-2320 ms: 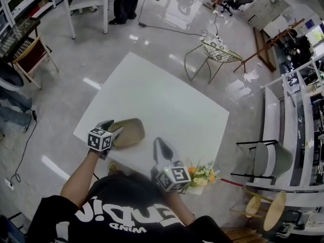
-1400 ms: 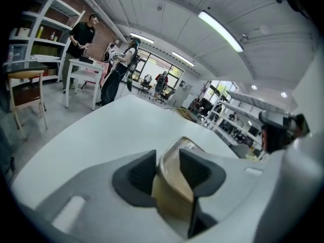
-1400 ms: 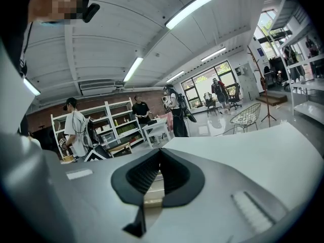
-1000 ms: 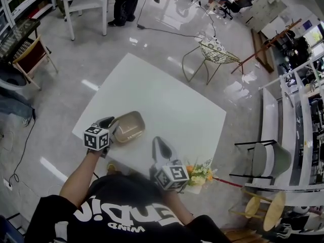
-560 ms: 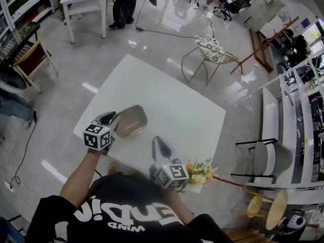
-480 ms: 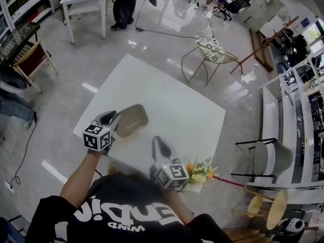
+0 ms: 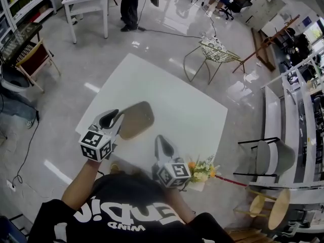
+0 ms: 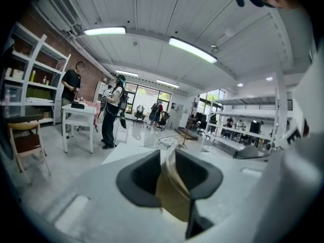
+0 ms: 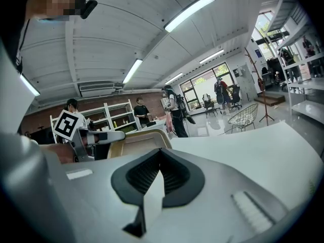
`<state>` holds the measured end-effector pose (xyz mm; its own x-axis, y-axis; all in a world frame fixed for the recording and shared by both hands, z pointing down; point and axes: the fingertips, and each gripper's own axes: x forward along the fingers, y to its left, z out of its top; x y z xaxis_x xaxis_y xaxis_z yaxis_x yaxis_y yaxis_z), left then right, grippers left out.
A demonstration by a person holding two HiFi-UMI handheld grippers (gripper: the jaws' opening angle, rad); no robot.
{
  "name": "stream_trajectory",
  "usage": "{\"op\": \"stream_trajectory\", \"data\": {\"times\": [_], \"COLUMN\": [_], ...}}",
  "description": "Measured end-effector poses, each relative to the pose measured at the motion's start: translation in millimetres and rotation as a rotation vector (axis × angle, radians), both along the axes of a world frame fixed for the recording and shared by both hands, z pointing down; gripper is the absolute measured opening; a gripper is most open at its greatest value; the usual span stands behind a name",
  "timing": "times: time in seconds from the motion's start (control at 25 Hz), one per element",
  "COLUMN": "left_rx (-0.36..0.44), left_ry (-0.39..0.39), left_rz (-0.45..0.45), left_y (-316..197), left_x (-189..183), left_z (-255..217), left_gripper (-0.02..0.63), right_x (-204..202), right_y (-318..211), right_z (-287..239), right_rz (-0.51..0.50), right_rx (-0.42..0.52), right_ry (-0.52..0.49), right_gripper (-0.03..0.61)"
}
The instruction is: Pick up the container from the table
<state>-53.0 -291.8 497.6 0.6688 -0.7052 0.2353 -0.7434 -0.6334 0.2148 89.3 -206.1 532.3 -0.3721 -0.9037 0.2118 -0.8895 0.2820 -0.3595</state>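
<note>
Lifted off table (image 7: 174, 97), near left: container (image 7: 136, 119), rim pinched by left gripper (image 7: 116, 117), jaws just closing; right gripper (image 7: 161, 140) jaws pressed together.

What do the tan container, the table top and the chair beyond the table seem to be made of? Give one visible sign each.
Container: probably moulded fibre or matte plastic; it is tan and dull, with a thin curved rim.
Table top: likely white laminate or painted board; uniform white, no grain.
Chair: metal wire; open mesh seat on thin legs.
</note>
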Motion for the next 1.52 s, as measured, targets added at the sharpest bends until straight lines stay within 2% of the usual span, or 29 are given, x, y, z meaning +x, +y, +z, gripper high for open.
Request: {"op": "stream_trajectory", "data": {"times": [0.28,0.64,0.68,1.08,1.36,1.52], "left_rx": [0.070,0.022,0.023,0.062,0.053,0.064], "left_ry": [-0.027,-0.058,-0.060,-0.083,-0.071,-0.062], "left_rz": [-0.027,-0.102,-0.112,-0.193,-0.197,-0.189], "left_y": [28,55,55,82,109,123], "left_x": [-13,-12,-10,18,26,16], "left_z": [-13,3,3,-4,-13,-22], "left_gripper": [0.089,0.065,0.051,0.048,0.048,0.048], "right_x": [-1,12,14,41,55,45], "right_y": [-2,7,8,28,48,57], "right_z": [-2,-6,-6,1,-4,-4], "right_rz": [0.004,-0.042,-0.049,-0.147,-0.145,-0.145], "right_rx": [0.000,-0.020,-0.021,-0.006,-0.014,-0.013], "right_ry": [-0.001,-0.029,-0.031,-0.038,-0.030,-0.028], "right_gripper": [0.000,0.000,0.000,0.000,0.000,0.000]}}
